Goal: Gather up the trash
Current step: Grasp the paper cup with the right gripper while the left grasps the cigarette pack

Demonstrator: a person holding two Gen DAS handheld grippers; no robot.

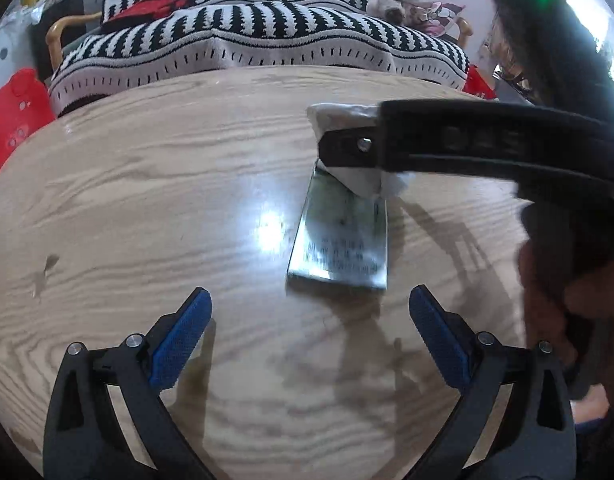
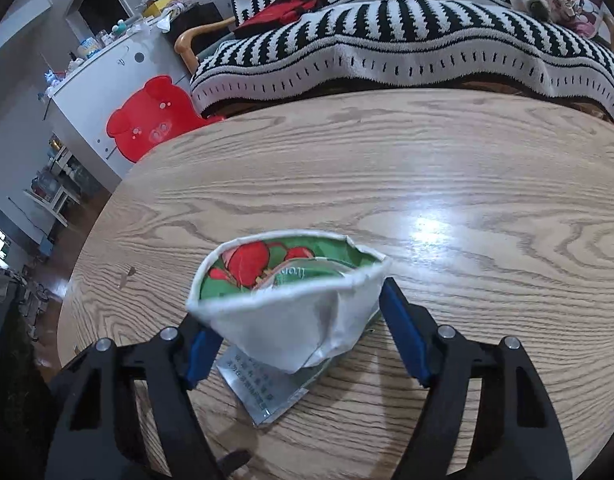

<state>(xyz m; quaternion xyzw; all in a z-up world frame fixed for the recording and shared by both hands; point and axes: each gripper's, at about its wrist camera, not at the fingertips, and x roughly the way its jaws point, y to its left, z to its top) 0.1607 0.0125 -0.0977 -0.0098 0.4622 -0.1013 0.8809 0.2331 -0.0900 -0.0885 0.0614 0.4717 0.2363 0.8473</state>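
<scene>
Step in hand: the pickup of the first piece of trash, an opened snack packet (image 2: 291,312) lying on the wooden table (image 2: 467,168).

Your right gripper (image 2: 303,328) straddles the packet's torn mouth. Its right blue pad (image 2: 403,332) touches the white edge; the left pad is largely hidden behind the packet. The foil looks lightly squeezed, so I judge the pads are just bearing on it, though a firm grip is not proven. The packet's printed tail lies flat on the table, near you.

Your left gripper (image 1: 309,340) hangs released and empty above the table, with the packet's near end (image 1: 339,240) just beyond its fingertips.

No bin or bag shows in either view.

Next move, as I judge it: close fully on the crumpled rim, then lift straight up. The foil is slippery and will buckle; confirm that it holds before you carry it off.
</scene>
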